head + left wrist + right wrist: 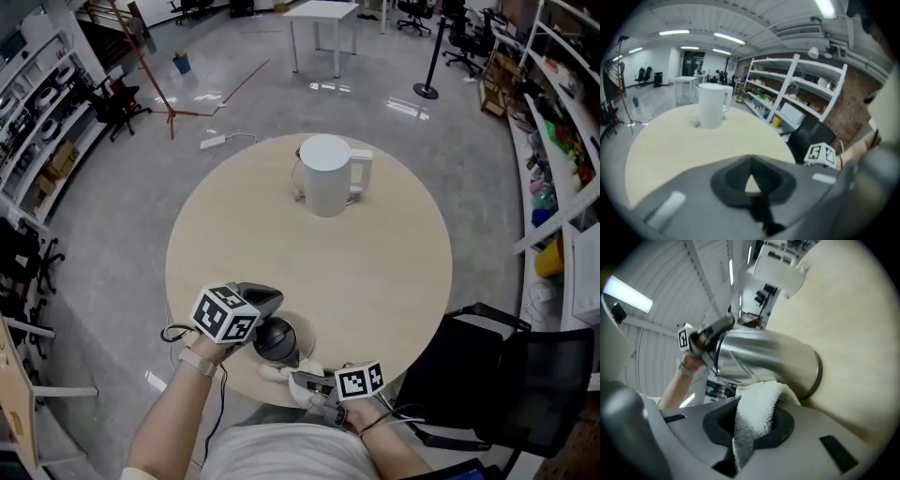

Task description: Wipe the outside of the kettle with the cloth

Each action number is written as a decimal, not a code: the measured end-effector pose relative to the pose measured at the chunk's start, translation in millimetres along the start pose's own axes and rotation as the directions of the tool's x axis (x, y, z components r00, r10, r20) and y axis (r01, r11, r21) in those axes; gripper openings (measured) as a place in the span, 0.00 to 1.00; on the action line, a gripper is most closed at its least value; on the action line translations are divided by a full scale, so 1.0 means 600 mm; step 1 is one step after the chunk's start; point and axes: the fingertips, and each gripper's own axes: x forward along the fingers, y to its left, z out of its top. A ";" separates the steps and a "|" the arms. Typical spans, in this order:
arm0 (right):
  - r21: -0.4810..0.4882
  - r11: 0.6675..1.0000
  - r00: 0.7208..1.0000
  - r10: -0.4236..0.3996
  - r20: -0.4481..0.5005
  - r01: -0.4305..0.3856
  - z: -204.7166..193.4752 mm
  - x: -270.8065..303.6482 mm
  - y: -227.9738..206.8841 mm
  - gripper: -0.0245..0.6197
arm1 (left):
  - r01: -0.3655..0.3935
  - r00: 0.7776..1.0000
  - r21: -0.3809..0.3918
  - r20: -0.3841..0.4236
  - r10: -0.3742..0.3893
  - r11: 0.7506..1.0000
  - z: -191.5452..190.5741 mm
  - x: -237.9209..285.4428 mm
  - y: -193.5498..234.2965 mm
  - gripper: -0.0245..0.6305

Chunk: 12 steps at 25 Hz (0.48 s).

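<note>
Broadly, the round tabletop [375, 272] fills the head view. A white jug [326, 178] stands upright on its far side, well apart from the work.

The steel kettle [768, 357] is at the near edge, close to the person. In the head view it is partly covered by the grippers, so whether its base rests on the wood or hangs just above it cannot be told.

The left tongs [751, 183] are drawn together with only a sliver of gap. Something dark sits low between them, and from the right gripper view this looks to be the kettle's black handle [712, 331], clamped.

The right tongs [754, 420] are closed on a fold of white terry cloth [757, 404]. The cloth bulges out in front of them and touches the kettle's side near its base, so the wipe seems to be under way on that flank.

What could go wrong:
- **Kettle twisting:** it is held only by the handle, so a firm push with the cloth could swing or twist it in that grip.
- **Kettle near the edge:** a slip there would send it off the tabletop, not onto it.
- **Cloth pulling free:** only a fold is pinched, so dragging it hard over the steel could tug it out.
- **Scratching:** if the cloth comes out, bare tongs would scrape the polished wall.
</note>
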 end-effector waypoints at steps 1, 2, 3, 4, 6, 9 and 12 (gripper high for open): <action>0.061 0.998 0.995 0.006 0.101 -0.012 0.019 -0.022 -0.010 0.11 | -0.029 0.999 0.009 -0.024 0.029 1.000 -0.013 -0.005 0.002 0.04; 0.118 0.992 0.979 0.015 0.204 -0.040 0.041 -0.044 -0.017 0.11 | -0.061 0.997 0.020 -0.038 0.062 0.998 -0.025 -0.012 0.002 0.04; 0.152 0.985 0.955 0.032 0.294 -0.080 0.063 -0.064 -0.019 0.11 | -0.091 0.995 0.027 -0.030 0.092 0.996 -0.032 -0.019 0.000 0.03; 0.147 0.982 0.933 0.063 0.355 -0.123 0.083 -0.080 -0.011 0.11 | -0.112 0.994 0.033 -0.002 0.112 0.993 -0.034 -0.025 -0.007 0.03; 0.048 0.982 0.901 0.146 0.407 -0.181 0.112 -0.110 0.020 0.11 | -0.133 0.990 0.076 0.064 0.128 0.988 -0.029 -0.030 -0.030 0.03; -0.027 0.955 0.788 0.258 0.559 -0.294 0.169 -0.180 0.043 0.11 | -0.116 0.989 0.157 0.109 0.100 0.981 -0.021 -0.020 -0.074 0.04; 0.010 0.920 0.766 0.320 0.558 -0.392 0.221 -0.136 0.027 0.11 | -0.141 0.981 0.142 0.155 0.119 0.980 -0.021 -0.023 -0.079 0.03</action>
